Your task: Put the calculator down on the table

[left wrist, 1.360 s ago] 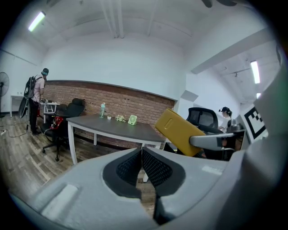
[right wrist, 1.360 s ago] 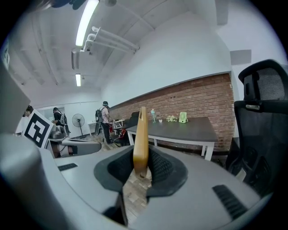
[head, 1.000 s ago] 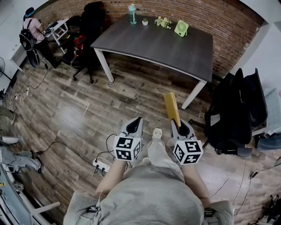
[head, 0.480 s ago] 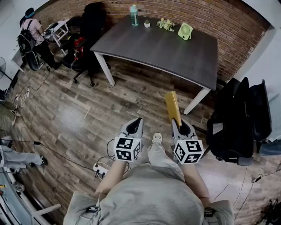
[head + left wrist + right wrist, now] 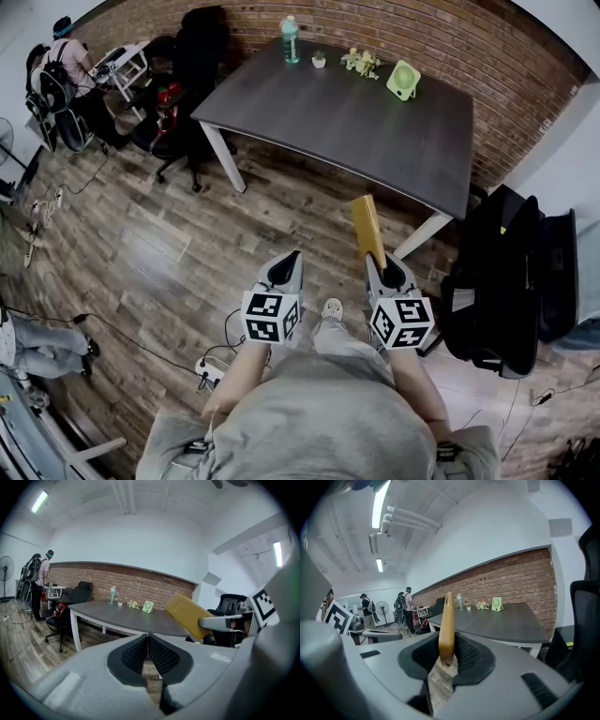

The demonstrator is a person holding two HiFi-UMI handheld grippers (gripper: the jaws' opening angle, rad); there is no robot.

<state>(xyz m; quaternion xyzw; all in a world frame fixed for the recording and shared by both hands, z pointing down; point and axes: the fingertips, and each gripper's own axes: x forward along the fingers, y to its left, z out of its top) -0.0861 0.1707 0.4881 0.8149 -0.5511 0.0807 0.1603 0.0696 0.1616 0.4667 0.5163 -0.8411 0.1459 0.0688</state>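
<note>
**A:** Where was the calculator (image 5: 447, 625) at this entry?

**B:** Between the jaws of the right gripper (image 5: 448, 654). In the right gripper view it stood edge-on at frame centre. Its lower end sat down in the gap between the two dark pads and its upper end rose clear above them. The jaws were narrow, closed on it from both sides.

**A:** Did the head view agree?

**B:** Yes. The yellow slab stuck out past the right gripper's tips at lower centre-right of frame, over the wood floor (image 5: 187, 234). It was not touching the table (image 5: 356, 122). The table's near edge sat just above it in frame, with a white leg just to its right.

**A:** And the left gripper (image 5: 147, 637)?

**B:** Jaws together, pads meeting at the tips, nothing between them. In the left gripper view the calculator showed at centre right, tilted and gripped at its lower end.

**A:** What stood on the table?

**B:** A bottle (image 5: 291, 39), a green fan (image 5: 404, 79) and a few small items I could not identify. All were along the far edge, at the top of the frame.
</note>
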